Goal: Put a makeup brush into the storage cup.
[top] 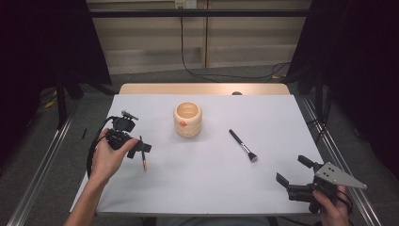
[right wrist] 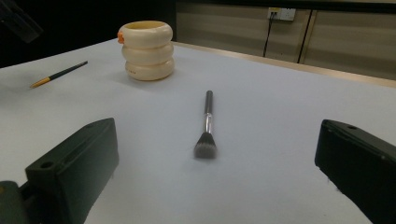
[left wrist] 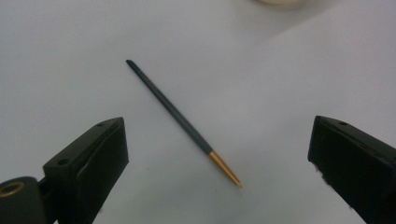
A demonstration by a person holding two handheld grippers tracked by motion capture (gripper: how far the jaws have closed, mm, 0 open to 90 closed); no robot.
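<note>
I'm hovering the left gripper (top: 141,147) over the thin brush (left wrist: 183,122) lying flat on the white table (top: 211,179), left of the cream holder (top: 187,119). Jaws wide open, empty. Next I drop and close mid-handle. Right gripper (top: 292,170) waits open, facing the makeup brush (right wrist: 206,126).

A white-covered bench (top: 207,179) carries a cream ribbed pot (top: 187,120) near its middle, toward twelve o'clock. At about four o'clock from the pot lies a black makeup brush (top: 243,145), bristles toward the person. At nine o'clock a hand grips the left tongs (top: 139,147), held over a thin pencil-like brush (top: 143,158) with an orange tip. At five o'clock the right tongs (top: 292,170) rest spread wide, well apart from the makeup brush.
</note>
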